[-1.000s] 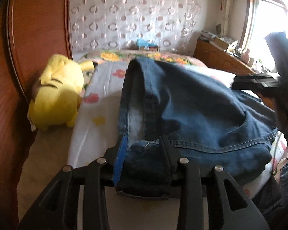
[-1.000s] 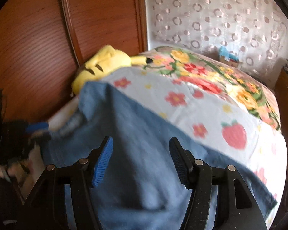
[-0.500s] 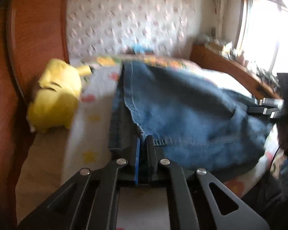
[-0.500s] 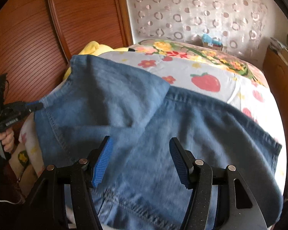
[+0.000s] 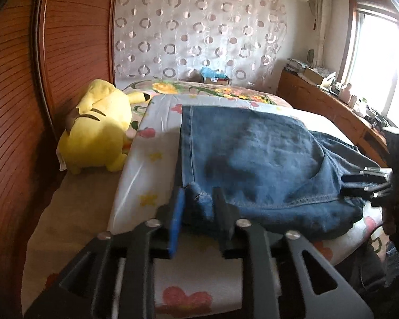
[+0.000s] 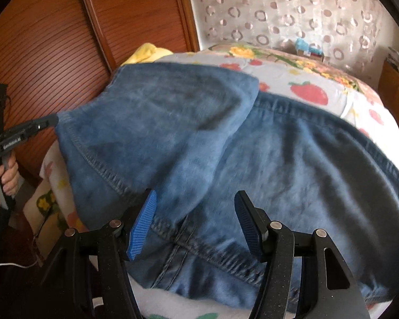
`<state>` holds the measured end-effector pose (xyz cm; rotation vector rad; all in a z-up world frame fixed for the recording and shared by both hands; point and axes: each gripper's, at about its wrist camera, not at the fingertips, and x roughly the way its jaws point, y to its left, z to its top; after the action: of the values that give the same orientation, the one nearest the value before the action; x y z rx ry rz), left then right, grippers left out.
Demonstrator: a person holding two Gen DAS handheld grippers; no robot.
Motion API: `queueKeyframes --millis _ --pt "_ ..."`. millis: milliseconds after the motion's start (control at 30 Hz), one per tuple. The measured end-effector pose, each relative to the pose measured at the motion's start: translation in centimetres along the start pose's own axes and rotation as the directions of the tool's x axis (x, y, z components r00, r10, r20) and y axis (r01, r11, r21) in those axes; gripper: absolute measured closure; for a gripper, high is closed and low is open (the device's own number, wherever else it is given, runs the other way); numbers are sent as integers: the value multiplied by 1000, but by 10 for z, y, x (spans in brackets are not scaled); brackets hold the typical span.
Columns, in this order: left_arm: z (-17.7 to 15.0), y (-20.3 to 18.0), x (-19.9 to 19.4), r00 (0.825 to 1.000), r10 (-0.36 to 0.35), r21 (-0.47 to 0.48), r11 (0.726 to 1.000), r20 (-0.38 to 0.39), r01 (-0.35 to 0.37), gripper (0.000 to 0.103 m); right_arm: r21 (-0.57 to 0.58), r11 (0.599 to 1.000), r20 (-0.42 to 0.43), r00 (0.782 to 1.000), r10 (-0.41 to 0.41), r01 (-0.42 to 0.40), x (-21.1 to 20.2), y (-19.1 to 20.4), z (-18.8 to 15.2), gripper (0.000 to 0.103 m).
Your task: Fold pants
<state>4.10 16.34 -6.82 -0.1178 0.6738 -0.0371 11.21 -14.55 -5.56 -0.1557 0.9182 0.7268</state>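
Note:
Blue jeans [image 5: 252, 154] lie folded over on the flowered bed, the upper layer [image 6: 173, 111] doubled across the lower one. My left gripper [image 5: 198, 194] sits at the near left corner of the denim. Its jaws are opening, and the corner lies loose between them with a gap at the blue pad [image 5: 177, 212]. From the right wrist view that gripper [image 6: 48, 122] touches the left hem, held by a hand [image 6: 2, 178]. My right gripper [image 6: 196, 202] hovers open over the near hem seam, with nothing pinched. It also shows at the right edge of the jeans [image 5: 367, 183].
A yellow plush toy [image 5: 98, 130] lies by the wooden headboard [image 5: 66, 53] to the left of the jeans. The flowered sheet [image 5: 146, 138] shows around the denim. A wooden dresser [image 5: 332, 111] with small items stands under the window. A small box [image 6: 308, 50] sits at the far end of the bed.
The left gripper's jaws closed tight on the denim corner, then parted. The right gripper dropped closer to the jeans' near hem. The folded layer now lies flatter on the bed.

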Motion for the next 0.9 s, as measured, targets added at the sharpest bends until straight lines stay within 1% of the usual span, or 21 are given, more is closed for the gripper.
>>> queueKeyframes --millis 33,67,100,167,300,400,567,700,767,900 --pt "1 -2 -1 1000 1 4 1000 5 -1 77 -2 1000 -9 1000 6 -6 1 1 -3 45" --pt "2 -4 -2 1000 4 8 1000 10 -4 74 -4 1000 -19 1000 11 -11 3 2 -6 52" --pt "3 -7 -3 1000 3 14 1000 15 -3 70 -7 1000 -28 1000 13 -13 4 4 -8 53" --pt "5 -12 -2 1000 -17 23 1000 16 17 66 -23 1000 -29 1000 3 -4 4 7 -11 54" --pt "9 -28 2 998 -57 41 998 8 57 61 -15 1000 -5 1000 1 -1 -7 2 -4 54" --pt "12 -46 10 994 -108 52 993 -4 108 54 -12 1000 16 1000 -19 19 -14 -4 3 54" --pt "14 -75 24 989 -146 90 985 -26 148 54 4 998 53 997 -56 56 -21 -17 18 54" --pt "14 -93 37 986 -156 108 981 -59 162 54 17 997 81 994 -78 77 -18 -31 41 56" --pt "12 -100 43 985 -153 121 979 -75 162 54 41 996 79 994 -78 75 -11 -42 55 66" --pt "4 -108 55 983 -142 126 980 -114 156 54 97 993 65 995 -73 67 9 -59 82 75"
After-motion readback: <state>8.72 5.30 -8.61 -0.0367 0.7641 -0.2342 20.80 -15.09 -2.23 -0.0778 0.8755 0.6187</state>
